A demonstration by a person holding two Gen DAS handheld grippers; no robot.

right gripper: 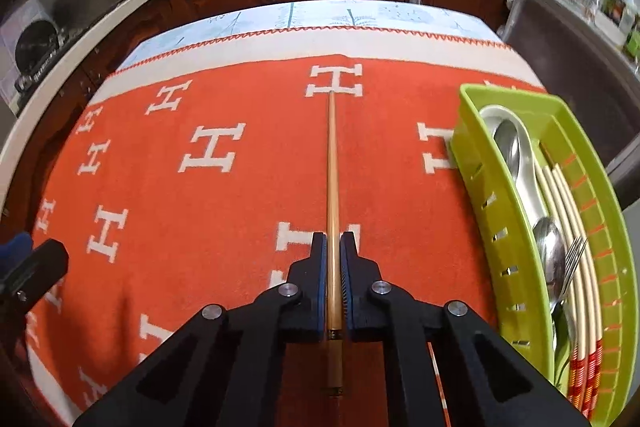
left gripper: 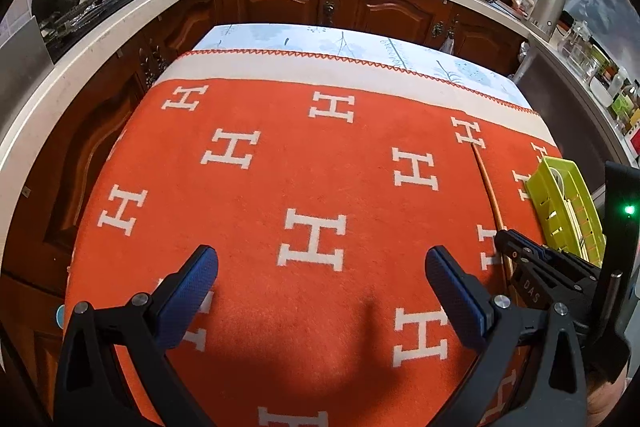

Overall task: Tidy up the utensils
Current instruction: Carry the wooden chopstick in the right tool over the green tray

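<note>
Right gripper (right gripper: 333,251) is clamped on a wooden chopstick (right gripper: 331,163) lying on the orange blanket (right gripper: 240,203), its tip pointing away toward the counter. Left gripper (left gripper: 320,267) hangs over bare blanket with its jaws wide apart, nothing between them. Green tray (right gripper: 476,155), just right of the chopstick, holds spoons (right gripper: 550,247), a fork (right gripper: 574,255) and pale chopsticks (right gripper: 560,195).

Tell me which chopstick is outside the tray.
The brown chopstick, lying on the orange cloth with the right gripper shut on it; the cream chopsticks lie in the green tray.
</note>
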